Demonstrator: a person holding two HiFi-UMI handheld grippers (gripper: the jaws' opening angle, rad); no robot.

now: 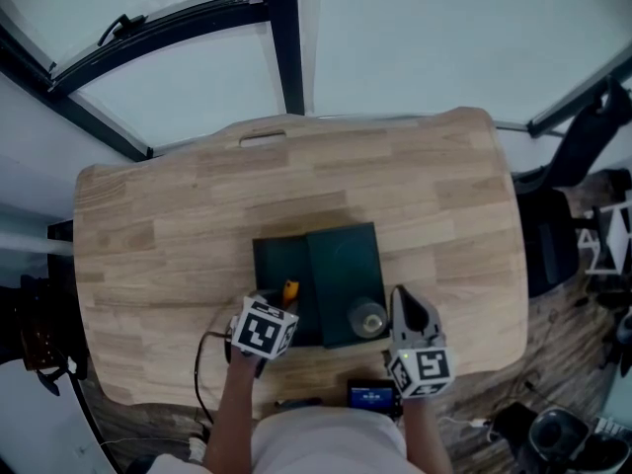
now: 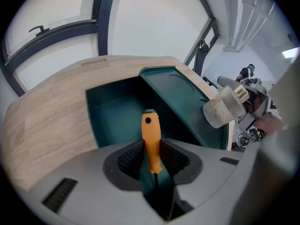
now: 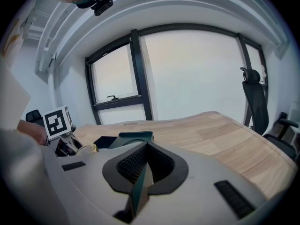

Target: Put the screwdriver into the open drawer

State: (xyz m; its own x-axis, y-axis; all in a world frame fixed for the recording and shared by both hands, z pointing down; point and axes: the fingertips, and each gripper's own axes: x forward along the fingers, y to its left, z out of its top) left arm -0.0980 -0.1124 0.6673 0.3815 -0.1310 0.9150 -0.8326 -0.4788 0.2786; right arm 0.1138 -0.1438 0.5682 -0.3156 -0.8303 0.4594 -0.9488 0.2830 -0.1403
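Left gripper pinches the orange-handled screwdriver over the open dark-green drawer; I'd lower before releasing. Right gripper is closed, empty.

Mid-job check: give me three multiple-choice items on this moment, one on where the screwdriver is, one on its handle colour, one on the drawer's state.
1. Where is the screwdriver?
A. Lying loose
B. Between the left gripper's jaws
C. Out of view

2. What colour is its handle?
A. Orange
B. Blue
C. Black

3. The drawer is:
A. shut
B. open
C. taken out

Answers:
1 B, the left gripper view shows both pads pressed on the handle.
2 A, the handle shows orange in the head view and the left gripper view.
3 B, the drawer's bare green inside is visible from above.
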